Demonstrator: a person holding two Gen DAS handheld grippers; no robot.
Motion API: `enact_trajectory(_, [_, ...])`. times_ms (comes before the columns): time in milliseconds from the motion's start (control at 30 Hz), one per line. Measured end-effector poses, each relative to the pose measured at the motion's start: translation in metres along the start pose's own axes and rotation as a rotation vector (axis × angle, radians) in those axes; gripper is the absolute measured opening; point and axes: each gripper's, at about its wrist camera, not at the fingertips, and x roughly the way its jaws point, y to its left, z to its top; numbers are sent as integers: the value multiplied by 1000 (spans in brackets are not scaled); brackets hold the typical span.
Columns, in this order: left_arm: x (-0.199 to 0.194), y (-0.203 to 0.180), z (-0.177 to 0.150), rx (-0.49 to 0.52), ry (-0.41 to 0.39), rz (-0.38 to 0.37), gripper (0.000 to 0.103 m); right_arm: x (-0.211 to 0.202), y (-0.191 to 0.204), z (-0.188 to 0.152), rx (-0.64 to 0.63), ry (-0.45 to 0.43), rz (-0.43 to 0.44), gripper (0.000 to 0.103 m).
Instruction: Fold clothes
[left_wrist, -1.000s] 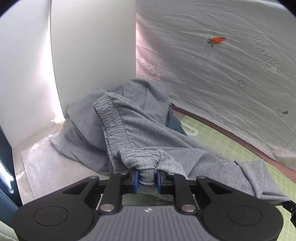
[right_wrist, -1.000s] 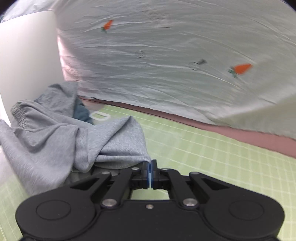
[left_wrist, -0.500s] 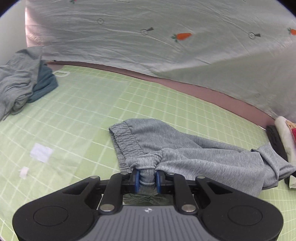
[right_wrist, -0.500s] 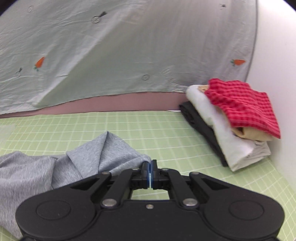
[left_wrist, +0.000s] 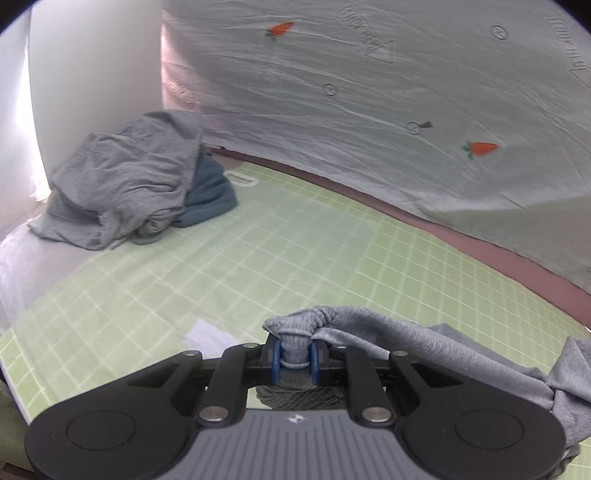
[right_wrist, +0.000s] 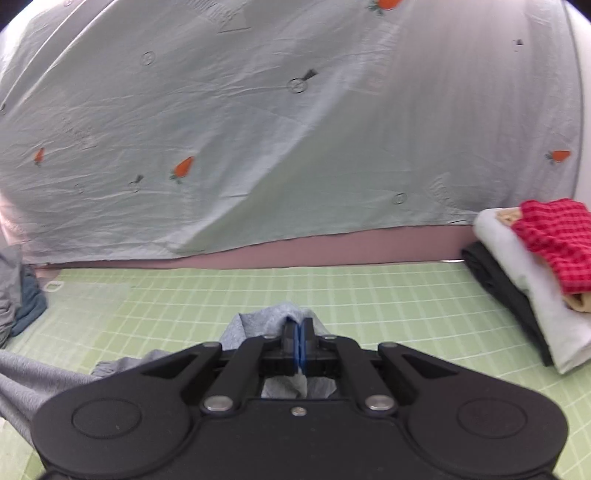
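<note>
Grey pants (left_wrist: 424, 343) pinched by left gripper (left_wrist: 294, 356), right gripper (right_wrist: 298, 341)

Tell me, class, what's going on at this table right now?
A person is folding laundry with a handheld gripper in each hand. Both grip the same grey sweatpants: the left gripper is clamped on a bunched-up part, the right gripper is pinched shut on another part of the fabric. The garment is stretched between them above the green grid mat, not yet folded. A heap of unfolded clothes waits at one end, and a folded stack sits at the other.
</note>
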Motion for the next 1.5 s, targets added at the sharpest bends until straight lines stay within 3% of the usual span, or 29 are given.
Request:
enact_trajectory(167, [30, 66, -10, -102, 105, 104, 17, 31, 48, -34, 51, 173, 107, 2])
enact_trajectory(233, [35, 79, -15, -125, 130, 106, 18, 27, 53, -41, 56, 178, 104, 4])
enact_trajectory(300, [39, 81, -18, -118, 139, 105, 18, 18, 50, -45, 75, 159, 74, 32])
enact_trajectory(333, [42, 80, -18, -109, 142, 104, 18, 14, 46, -47, 87, 151, 53, 38])
enact_trajectory(533, [55, 67, -16, -65, 151, 89, 18, 21, 21, -66, 130, 235, -19, 36])
enact_trajectory(800, [67, 58, -19, -58, 187, 93, 18, 45, 18, -80, 194, 319, 39, 35])
enact_trajectory(833, [67, 57, -19, -60, 190, 95, 18, 48, 19, -82, 187, 329, 43, 32])
enact_trajectory(900, [68, 55, -20, -64, 193, 103, 18, 52, 19, -83, 161, 338, 36, 13])
enact_trajectory(933, [68, 53, -20, -65, 191, 106, 18, 52, 19, -81, 146, 336, 27, 11])
enact_trajectory(1100, [67, 45, -20, -63, 176, 116, 18, 39, -7, -57, 124, 227, -91, 6])
enact_trajectory(1333, [66, 25, -21, -6, 170, 97, 18, -13, -52, 5, 100, -55, -308, 6])
enact_trajectory(1500, [69, 12, -27, 24, 190, 88, 18, 6, -66, -23, 84, 88, -354, 6])
